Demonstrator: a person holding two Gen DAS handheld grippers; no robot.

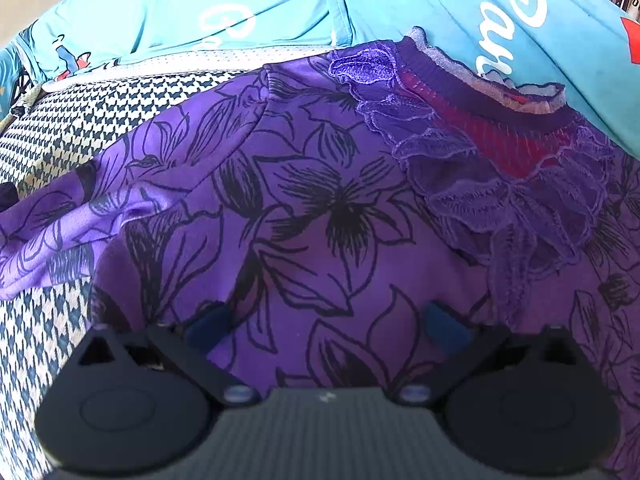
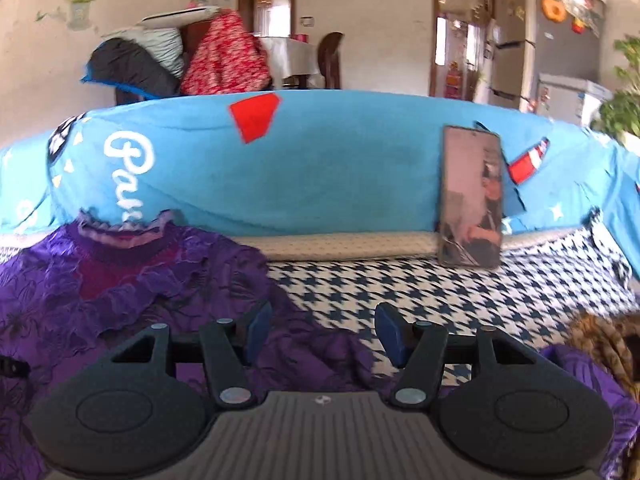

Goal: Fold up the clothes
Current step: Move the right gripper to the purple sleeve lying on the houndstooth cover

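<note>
A purple top with black flower outlines (image 1: 320, 208) lies spread on a houndstooth seat cover (image 1: 80, 128), its frilled collar (image 1: 480, 92) towards the blue backrest. One sleeve (image 1: 60, 220) trails off to the left. My left gripper (image 1: 327, 330) points steeply down at the chest of the top, its blue pads (image 1: 208, 328) wide apart over flat fabric. In the right wrist view the same top (image 2: 120, 292) fills the lower left. My right gripper (image 2: 324, 334) hovers open over its right edge, with nothing between the pads (image 2: 390, 334).
A blue cover with white script (image 2: 320, 160) drapes the backrest. A phone (image 2: 470, 200) leans upright against it at the right. The houndstooth seat (image 2: 440, 292) lies bare between them. A leopard-print cloth (image 2: 600, 340) sits at the far right. Piled clothes (image 2: 180, 60) stand behind the sofa.
</note>
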